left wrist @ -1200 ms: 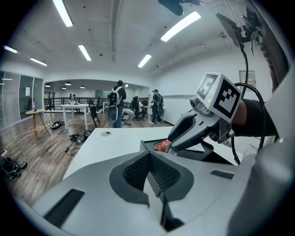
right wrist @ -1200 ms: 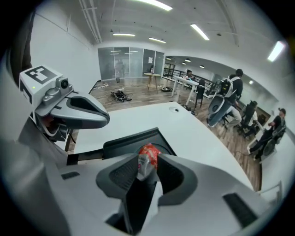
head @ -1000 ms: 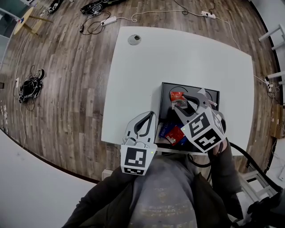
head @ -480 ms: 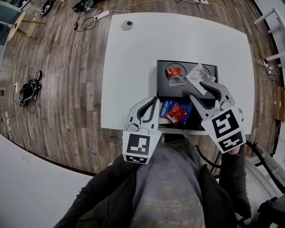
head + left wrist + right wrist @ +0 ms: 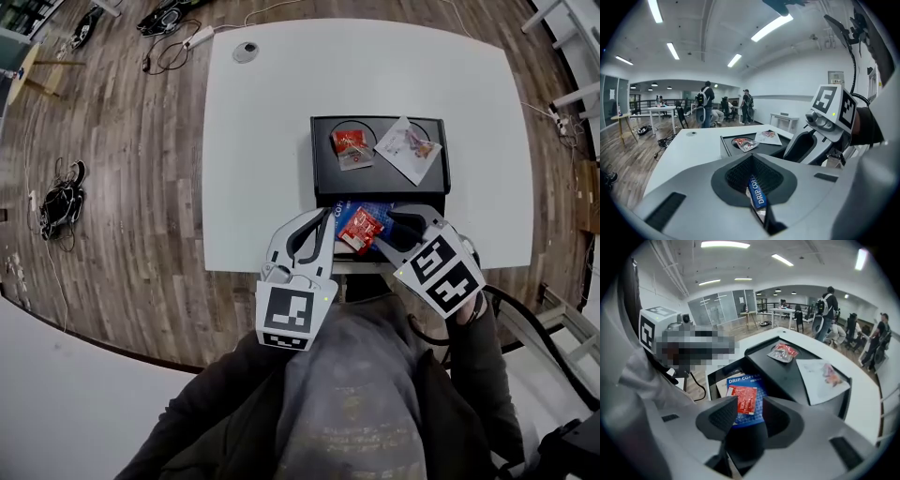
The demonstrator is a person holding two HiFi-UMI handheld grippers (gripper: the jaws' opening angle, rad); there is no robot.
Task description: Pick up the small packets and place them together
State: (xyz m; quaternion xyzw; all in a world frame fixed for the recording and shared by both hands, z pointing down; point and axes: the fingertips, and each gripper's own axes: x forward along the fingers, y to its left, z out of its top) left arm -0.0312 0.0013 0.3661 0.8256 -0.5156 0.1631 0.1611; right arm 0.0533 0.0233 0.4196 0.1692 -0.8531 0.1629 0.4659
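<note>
Packets, spread over two levels of a black plastic tray [image 5: 323, 173] on the white counter [image 5: 272, 141]. On the far, raised level, a crumpled red packet [image 5: 349, 148] and, near it to the right, a flat white paper packet [image 5: 408, 150] lying at an angle. In the near, lower compartment, a flat blue packet [image 5: 742, 379] printed "DRIP COFFEE", with a square red packet [image 5: 743, 400] resting on top of it. Left gripper [image 5: 319, 220] held close to the torso at the counter's near edge, by the tray's near left corner, pointing across the counter and dipped only slightly, marker cube [image 5: 286, 323] facing up toward the head. Jaws clenched on a second blue drip-coffee packet [image 5: 758, 197], pinched edge-on and standing upright in the seam between the pads. Right gripper [image 5: 389, 232] reaching in from the right over the near compartment, tipped steeply down and angled toward the left gripper, dark-sleeved forearm [image 5: 473, 356] bent behind it. Jaws released and standing wide, one on either side of the square red packet as seen along them, neither pad pressing on it. Whether touching the blue packet underneath, impossible to tell. Two grippers close together but apart, both at the near side of the tray.
</note>
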